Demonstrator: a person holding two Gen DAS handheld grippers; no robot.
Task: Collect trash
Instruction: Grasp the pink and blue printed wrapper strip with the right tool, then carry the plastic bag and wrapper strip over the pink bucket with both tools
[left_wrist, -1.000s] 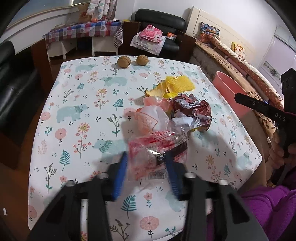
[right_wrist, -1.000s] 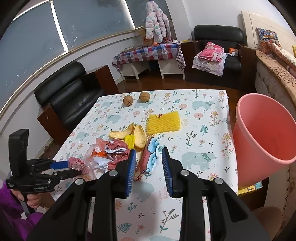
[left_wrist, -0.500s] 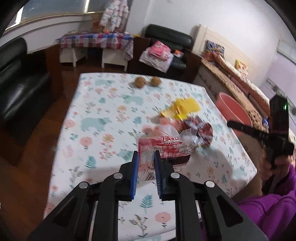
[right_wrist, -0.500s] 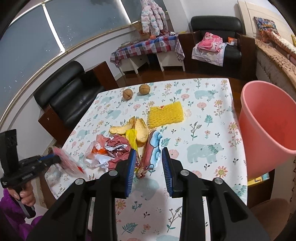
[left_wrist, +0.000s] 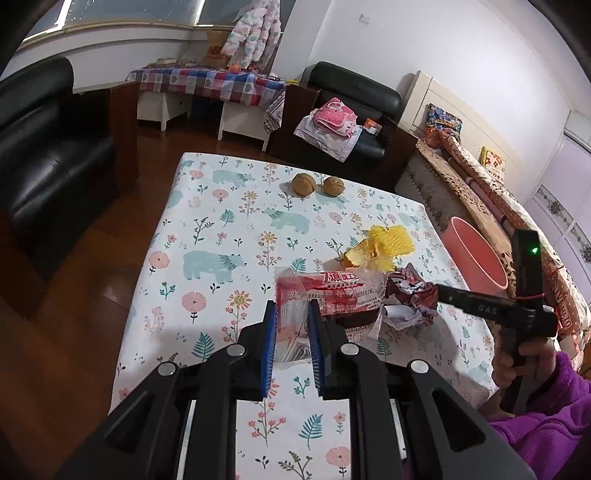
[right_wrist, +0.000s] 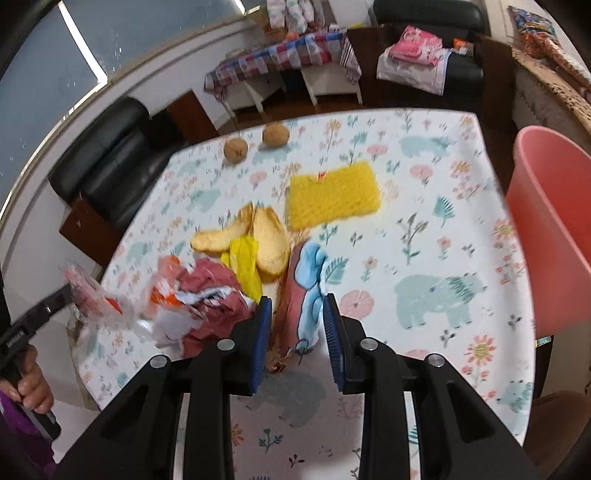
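Note:
My left gripper (left_wrist: 291, 306) is shut on a clear plastic wrapper with red print (left_wrist: 332, 291), held just above the flowered tablecloth (left_wrist: 221, 236). The right wrist view shows that wrapper (right_wrist: 88, 291) hanging at the table's left edge. My right gripper (right_wrist: 296, 298) is low over the table, and a red and blue wrapper (right_wrist: 306, 280) lies between its fingers. There is a gap on the left side, so the jaws stand open. A crumpled maroon paper (right_wrist: 210, 295) lies just left of it. Yellow peels (right_wrist: 266, 240) and a yellow foam net (right_wrist: 332, 195) lie beyond.
A pink bin (right_wrist: 546, 229) stands beside the table's right edge. Two walnuts (left_wrist: 303, 184) sit near the far end of the table. A black sofa (left_wrist: 44, 155) and wooden floor lie to the left. A hand in a purple sleeve (left_wrist: 535, 424) holds the right gripper.
My left gripper has shut on the clear wrapper and lifted it off the pile. My right gripper has come down so the red and blue wrapper now lies between its fingers.

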